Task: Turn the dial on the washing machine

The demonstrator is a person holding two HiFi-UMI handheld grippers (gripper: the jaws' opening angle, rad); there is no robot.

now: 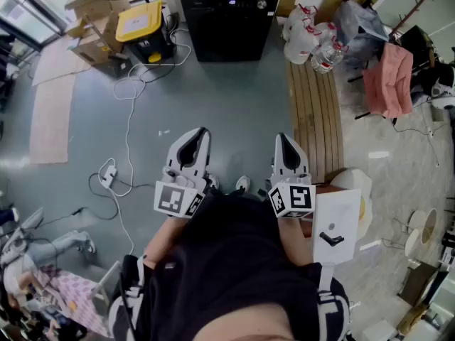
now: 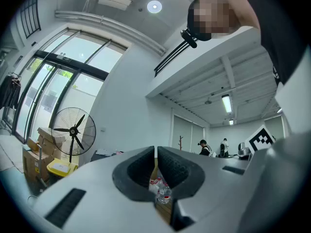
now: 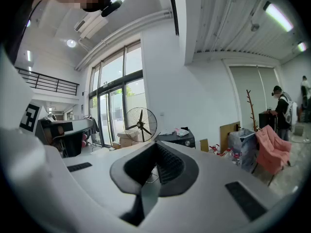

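Note:
The black washing machine (image 1: 229, 16) stands at the far end of the grey floor, with a small pale round dial (image 1: 262, 5) near its top right corner. Both grippers are held close to the person's body, far short of the machine. My left gripper (image 1: 202, 132) points toward it with its jaws shut and empty. The right gripper (image 1: 282, 138) is beside it, also shut with nothing between the pads. In the right gripper view the machine (image 3: 178, 139) is small and distant, just beyond the closed tips (image 3: 156, 145). The left gripper view shows closed tips (image 2: 155, 150) too.
A wooden bench (image 1: 316, 112) runs along the right, with water bottles (image 1: 313, 38) at its far end. A yellow-lidded box (image 1: 141, 21) and cardboard boxes sit left of the machine. A white cable (image 1: 128, 119) trails over the floor. A standing fan (image 3: 141, 124) is near the windows.

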